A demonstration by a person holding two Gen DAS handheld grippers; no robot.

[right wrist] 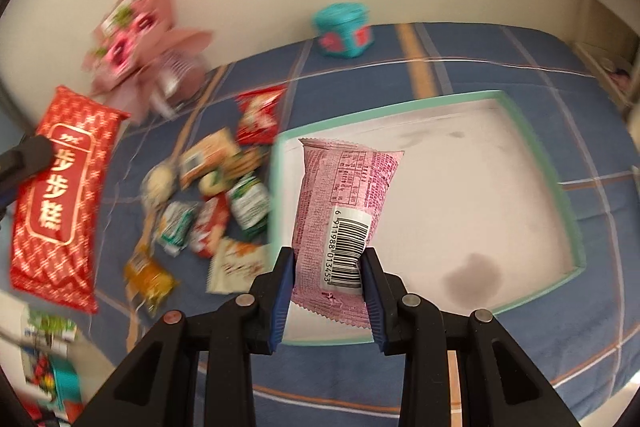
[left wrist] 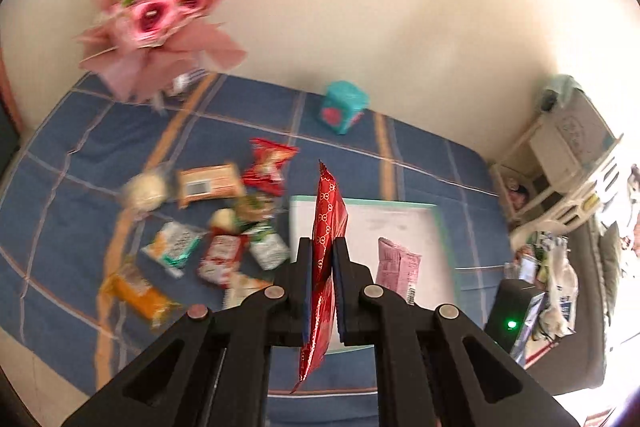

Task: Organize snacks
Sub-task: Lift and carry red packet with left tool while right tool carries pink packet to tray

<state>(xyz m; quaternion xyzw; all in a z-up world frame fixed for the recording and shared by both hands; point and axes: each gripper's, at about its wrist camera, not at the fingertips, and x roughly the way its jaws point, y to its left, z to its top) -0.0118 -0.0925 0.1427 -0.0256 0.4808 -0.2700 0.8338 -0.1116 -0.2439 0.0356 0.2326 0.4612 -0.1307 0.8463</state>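
Note:
My left gripper (left wrist: 322,259) is shut on a long red snack packet (left wrist: 326,227), held edge-on above the table; the same packet (right wrist: 60,195) shows flat at the left of the right wrist view. My right gripper (right wrist: 328,267) is shut on a pink snack packet (right wrist: 344,203) with a barcode, held above the near left part of a white tray with a mint-green rim (right wrist: 560,187). The pink packet (left wrist: 398,267) and the tray (left wrist: 442,223) also show in the left wrist view. A pile of several small snack packets (right wrist: 212,195) lies left of the tray.
The table has a blue plaid cloth (right wrist: 460,59). A pink flower bouquet (left wrist: 160,11) leans on the wall at the back left. A teal box (left wrist: 343,105) stands at the back. Cluttered white shelves (left wrist: 568,163) and a black device with a green light (left wrist: 512,311) are to the right.

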